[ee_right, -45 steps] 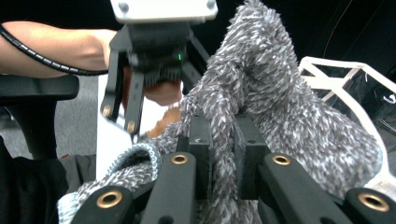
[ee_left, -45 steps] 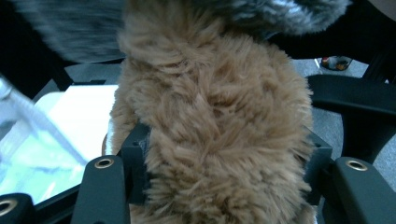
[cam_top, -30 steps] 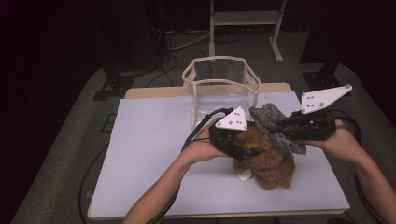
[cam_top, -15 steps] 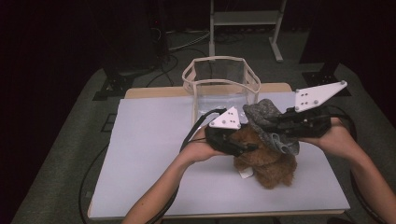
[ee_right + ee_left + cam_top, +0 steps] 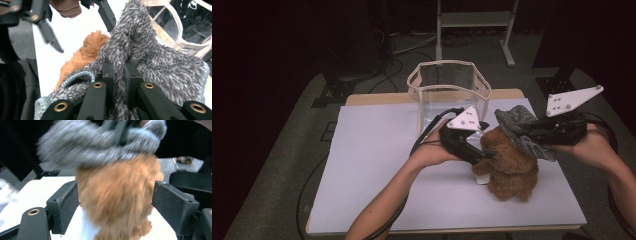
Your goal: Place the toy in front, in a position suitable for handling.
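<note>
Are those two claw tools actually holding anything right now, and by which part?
The right gripper pinches a fold of the fuzzy grey knitted garment. The left gripper has just been opening; its jaws flank the brown plush teddy bear without pressing.

No lettering, label, brand mark or number can be read anywhere in these pictures.
</note>
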Available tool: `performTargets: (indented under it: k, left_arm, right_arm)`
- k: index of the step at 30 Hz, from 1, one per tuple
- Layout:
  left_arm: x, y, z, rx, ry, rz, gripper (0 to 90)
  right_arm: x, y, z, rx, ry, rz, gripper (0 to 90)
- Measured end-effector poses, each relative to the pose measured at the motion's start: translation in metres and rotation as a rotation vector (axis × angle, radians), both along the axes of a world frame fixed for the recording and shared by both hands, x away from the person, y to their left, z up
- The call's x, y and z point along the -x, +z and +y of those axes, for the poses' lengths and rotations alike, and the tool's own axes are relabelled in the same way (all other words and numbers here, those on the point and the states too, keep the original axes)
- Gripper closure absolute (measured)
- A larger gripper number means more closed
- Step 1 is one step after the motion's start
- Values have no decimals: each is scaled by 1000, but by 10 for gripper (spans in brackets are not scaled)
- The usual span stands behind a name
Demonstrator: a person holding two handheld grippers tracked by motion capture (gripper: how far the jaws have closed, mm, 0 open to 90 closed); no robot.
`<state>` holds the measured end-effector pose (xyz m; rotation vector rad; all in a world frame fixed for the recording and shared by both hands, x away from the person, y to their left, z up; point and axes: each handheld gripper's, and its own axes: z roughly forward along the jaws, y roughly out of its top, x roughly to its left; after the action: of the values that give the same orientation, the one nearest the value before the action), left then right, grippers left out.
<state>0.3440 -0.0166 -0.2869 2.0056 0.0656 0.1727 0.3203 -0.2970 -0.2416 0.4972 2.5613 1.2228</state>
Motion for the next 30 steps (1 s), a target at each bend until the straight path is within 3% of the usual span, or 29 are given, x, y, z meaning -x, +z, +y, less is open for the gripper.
performTargets:
  k: [2,4,8,10,11,12,16,19,23,30]
  left_arm:
    - [-2,-4,-1,-1,0,5,208]
    - [0,-13,-13,-5,-37,22,214]
    - [3,-19,-23,-18,-33,9,208]
    - [1,-22,-23,-5,-31,17,294]
    - [2,-23,-22,2,-34,10,294]
    - [2,-25,-22,9,-35,7,376]
    - [4,-30,-27,47,-33,14,410]
    - [5,-31,-30,42,-45,9,425]
    - [5,-30,-30,39,-62,-10,526]
    - [8,-34,-26,65,-64,-7,556]
  right_arm:
    - [-1,-1,-1,-10,-6,3,810]
    - [-2,-2,3,-23,4,5,810]
    - [-2,-2,12,-19,29,4,808]
    - [-2,-2,17,-4,35,-2,807]
    - [-1,-2,18,0,42,-3,807]
    - [-1,-2,18,-2,45,1,804]
    - [1,-3,11,-16,35,-4,803]
    - [2,-6,5,-31,32,5,804]
    - [6,-7,0,-52,34,-6,800]
    - [11,-6,20,-23,82,-19,799]
